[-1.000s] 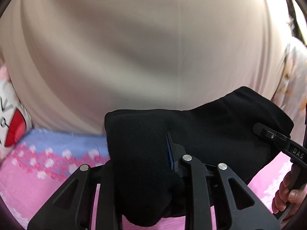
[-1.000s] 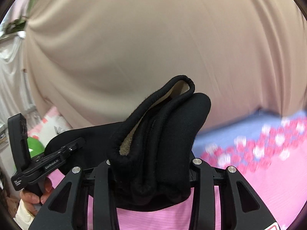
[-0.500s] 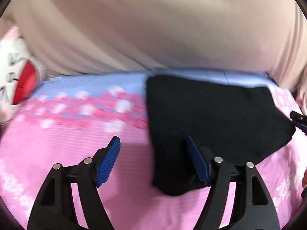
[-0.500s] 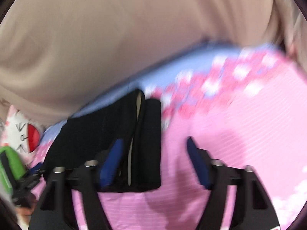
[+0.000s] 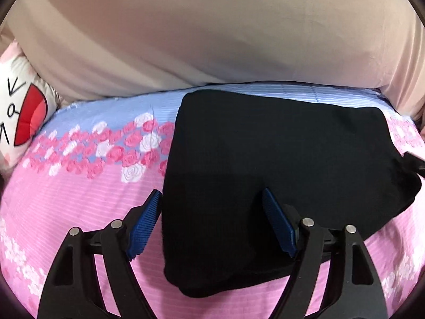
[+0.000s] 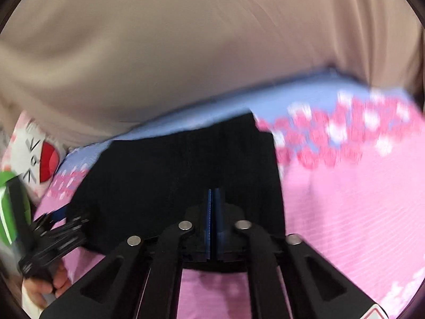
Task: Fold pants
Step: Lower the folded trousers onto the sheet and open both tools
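We see the black pants [image 5: 279,164] lying folded into a compact bundle on the pink bedsheet [image 5: 79,212], their far edge reaching the blue band printed with pink and white roses. Behind them hangs a beige curtain [image 5: 212,40].

Our left gripper [image 5: 212,220] stands spread wide, its blue ribbed pads [image 5: 279,226] apart and holding nothing; the left pad sits just beside the bundle's near left edge, the right pad over the black fabric.

From the right wrist view, which is blurred, our right gripper [image 6: 212,223] has its two blue pads pressed together with nothing caught between them, poised over the near edge of the pants.

At the bed's left side rests a white cushion [image 5: 18,111] with a red mouth shape and black strokes; we cannot read them as words.
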